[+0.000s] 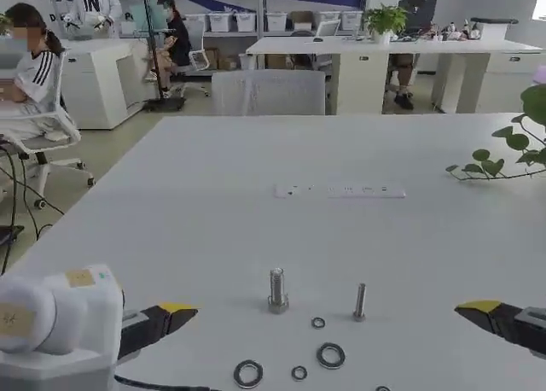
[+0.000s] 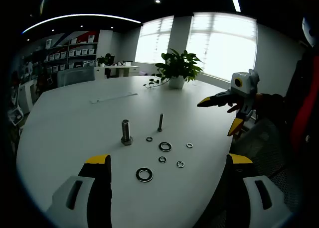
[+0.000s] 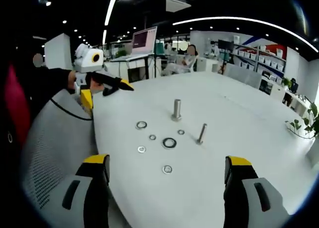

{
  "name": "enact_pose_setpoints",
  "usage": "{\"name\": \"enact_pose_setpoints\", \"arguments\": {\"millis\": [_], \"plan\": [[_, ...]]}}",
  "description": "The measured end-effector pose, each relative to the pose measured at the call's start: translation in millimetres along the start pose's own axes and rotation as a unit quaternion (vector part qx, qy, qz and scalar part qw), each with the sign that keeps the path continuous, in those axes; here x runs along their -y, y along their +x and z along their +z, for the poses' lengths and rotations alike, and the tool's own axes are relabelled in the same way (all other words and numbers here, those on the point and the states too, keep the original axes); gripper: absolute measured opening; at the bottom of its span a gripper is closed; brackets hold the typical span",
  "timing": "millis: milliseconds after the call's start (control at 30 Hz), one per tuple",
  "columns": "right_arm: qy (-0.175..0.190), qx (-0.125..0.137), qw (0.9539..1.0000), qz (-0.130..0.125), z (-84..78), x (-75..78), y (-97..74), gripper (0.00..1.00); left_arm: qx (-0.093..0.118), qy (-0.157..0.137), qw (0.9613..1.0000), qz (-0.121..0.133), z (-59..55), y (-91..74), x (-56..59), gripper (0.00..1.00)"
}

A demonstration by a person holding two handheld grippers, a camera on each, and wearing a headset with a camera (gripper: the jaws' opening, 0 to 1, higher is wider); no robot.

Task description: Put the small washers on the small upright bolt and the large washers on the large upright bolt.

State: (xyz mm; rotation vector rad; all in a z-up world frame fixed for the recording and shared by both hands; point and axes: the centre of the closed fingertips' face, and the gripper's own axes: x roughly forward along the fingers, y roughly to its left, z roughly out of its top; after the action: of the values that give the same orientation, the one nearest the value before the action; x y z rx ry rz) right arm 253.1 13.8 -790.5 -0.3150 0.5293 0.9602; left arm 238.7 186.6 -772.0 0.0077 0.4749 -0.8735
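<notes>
On the white table (image 1: 256, 220) the large upright bolt (image 1: 277, 290) stands left of the small upright bolt (image 1: 360, 301). Loose washers lie in front of them: two large washers (image 1: 331, 355) (image 1: 248, 374) and several small washers (image 1: 318, 323). My left gripper (image 1: 175, 314) hovers open at the near left, short of the washers. My right gripper (image 1: 482, 312) hovers open at the near right. Between the left gripper's (image 2: 168, 160) spread jaws I see the bolts (image 2: 126, 132) and a large washer (image 2: 144, 174). My right gripper's (image 3: 167, 161) jaws stand wide apart, empty.
A white power strip (image 1: 339, 190) lies mid-table beyond the bolts. Plant leaves (image 1: 512, 148) reach in from the right edge. A grey chair (image 1: 268, 92) stands at the far side. People sit at desks in the background.
</notes>
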Motion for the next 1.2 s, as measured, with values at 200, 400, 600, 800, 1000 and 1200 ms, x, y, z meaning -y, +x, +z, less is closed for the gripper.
{"name": "enact_pose_setpoints", "arguments": {"millis": [200, 400, 600, 800, 1000, 1200], "plan": [[-0.001, -0.003, 1.0, 0.001, -0.6, 0.4, 0.5, 0.95, 0.0, 0.0, 1.0, 0.0, -0.1, 0.1, 0.0, 0.95], [-0.006, -0.006, 1.0, 0.004, 1.0, -0.5, 1.3, 0.94, 0.0, 0.0, 1.0, 0.0, 0.1, -0.3, 0.3, 0.94], [-0.008, -0.009, 0.9999, 0.006, 0.1, -1.6, 1.5, 0.94, 0.001, -0.001, 1.0, 0.0, -0.3, -0.7, 1.5, 0.94], [-0.01, -0.012, 0.9999, 0.006, -1.2, -2.4, 0.6, 0.93, 0.001, 0.0, 1.0, -0.001, -0.1, -0.7, 2.6, 0.94], [-0.013, -0.015, 0.9998, 0.002, -2.4, -2.3, -0.3, 0.92, 0.0, 0.0, 1.0, -0.003, -0.3, -0.8, 3.4, 0.94], [-0.012, -0.019, 0.9997, 0.002, -4.0, -2.2, -0.5, 0.91, -0.001, 0.001, 1.0, -0.004, -1.0, -0.4, 3.5, 0.93]]}}
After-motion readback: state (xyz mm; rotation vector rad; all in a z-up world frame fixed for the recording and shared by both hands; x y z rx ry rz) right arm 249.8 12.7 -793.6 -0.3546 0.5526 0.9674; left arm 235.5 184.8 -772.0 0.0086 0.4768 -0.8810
